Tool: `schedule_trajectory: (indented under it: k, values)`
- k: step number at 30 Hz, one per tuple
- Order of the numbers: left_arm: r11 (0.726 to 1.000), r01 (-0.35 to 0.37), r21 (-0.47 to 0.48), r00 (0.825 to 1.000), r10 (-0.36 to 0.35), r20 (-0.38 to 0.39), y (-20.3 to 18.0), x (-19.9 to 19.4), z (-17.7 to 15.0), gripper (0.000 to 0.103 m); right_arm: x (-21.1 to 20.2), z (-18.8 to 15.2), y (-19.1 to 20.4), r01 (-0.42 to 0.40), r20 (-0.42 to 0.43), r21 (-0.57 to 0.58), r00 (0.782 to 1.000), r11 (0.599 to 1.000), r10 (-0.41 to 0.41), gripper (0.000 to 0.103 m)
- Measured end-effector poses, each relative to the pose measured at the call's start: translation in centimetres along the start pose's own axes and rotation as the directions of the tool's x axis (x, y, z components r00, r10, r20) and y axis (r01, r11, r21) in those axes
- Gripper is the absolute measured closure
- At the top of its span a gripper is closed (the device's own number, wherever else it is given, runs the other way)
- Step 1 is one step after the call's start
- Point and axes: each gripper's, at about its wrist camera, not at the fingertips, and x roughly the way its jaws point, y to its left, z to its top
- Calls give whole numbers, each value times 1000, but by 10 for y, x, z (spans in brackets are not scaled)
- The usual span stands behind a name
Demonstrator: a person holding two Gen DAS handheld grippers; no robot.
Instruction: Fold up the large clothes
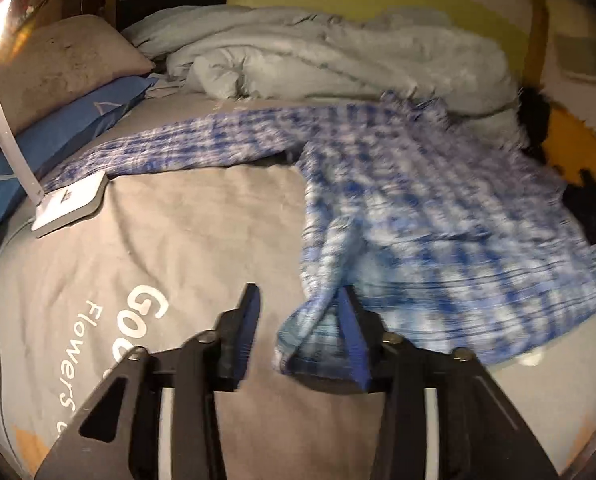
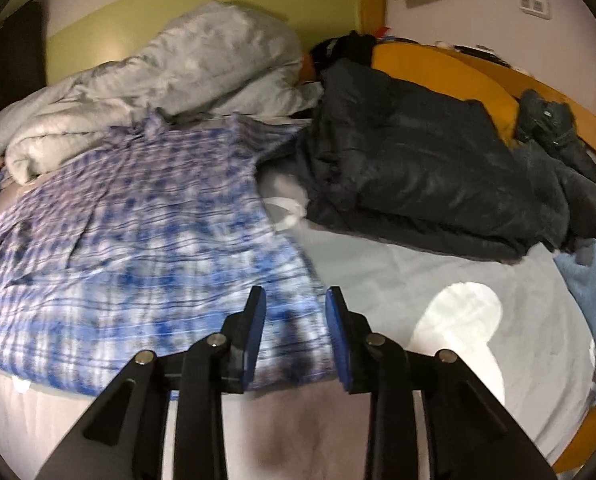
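Observation:
A blue and white checked shirt point(image 1: 417, 200) lies spread on the grey bed sheet point(image 1: 178, 240), one sleeve stretched out to the left. My left gripper point(image 1: 298, 292) hangs just above the shirt's near left corner. Its jaws stand apart, and a bunched fold of the hem rests against the right finger point(image 1: 351, 332) without being pinched. In the right wrist view the same shirt point(image 2: 138, 240) covers the left half of the bed. My right gripper point(image 2: 295, 292) is open over the hem's near right corner, the cloth lying below and between its fingers.
A crumpled grey duvet point(image 1: 298, 52) is heaped at the back. A beige pillow point(image 1: 58, 68) and a blue pillow point(image 1: 58, 132) lie at the left, with a white lamp base point(image 1: 70, 204) on the sheet. A dark jacket point(image 2: 417, 160) and a light blue cloth point(image 2: 593, 280) lie right of the shirt.

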Motion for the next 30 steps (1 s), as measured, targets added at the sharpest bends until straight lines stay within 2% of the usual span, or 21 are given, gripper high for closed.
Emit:
schedule_trajectory:
  k: [1,3,7,10,13,15,17,20,21,23,25,26,28,29,30]
  values:
    - [1000,-20,8,1000,20,-1,0,5,-1,83,3,-1,4,-18,-20,-21,1000,1000,18,71]
    - [998,-49,25,999,50,-19,2,18,-1,83,11,-4,10,-31,-68,-50,997,998,28,69]
    - [990,-139,6,985,139,-100,10,42,-6,84,39,-11,5,45,-195,-49,979,998,-54,67]
    - [988,-151,-31,986,148,-82,15,38,-5,84,35,-9,-4,76,-164,-18,983,997,-78,67]
    - [995,-100,1,995,100,-5,2,15,0,84,16,-5,-2,31,-93,-21,995,999,-33,65]
    - [996,-55,76,998,52,39,-16,0,2,84,3,-5,8,-9,-56,-53,998,999,6,65]
    - [990,-47,134,996,36,83,-36,-16,1,84,-8,-7,22,-34,-22,-96,999,995,32,64]
    - [981,45,189,995,-61,84,-62,-35,-3,84,-20,-13,43,-101,-10,-144,995,984,101,60]
    - [975,70,209,994,-87,74,-71,-39,-7,82,-23,-17,46,-112,-7,-159,994,981,112,56]
    - [963,114,245,991,-129,46,-87,-43,-18,71,-30,-29,62,-137,-14,-219,990,966,137,47]
    - [950,127,285,990,-137,17,-101,-40,-32,36,-31,-42,76,-149,-30,-280,989,948,146,40]
    - [946,122,301,991,-131,10,-110,-38,-36,31,-29,-47,84,-145,-36,-316,989,938,141,37]
    - [932,116,342,992,-122,-5,-123,-33,-46,28,-26,-55,100,-128,-30,-384,992,914,126,17]
    - [926,110,361,993,-114,-12,-127,-31,-50,26,-26,-61,107,-115,-18,-421,993,900,119,12]
    - [920,100,379,995,-102,-15,-130,-29,-55,20,-25,-64,111,-104,-6,-445,994,890,112,5]
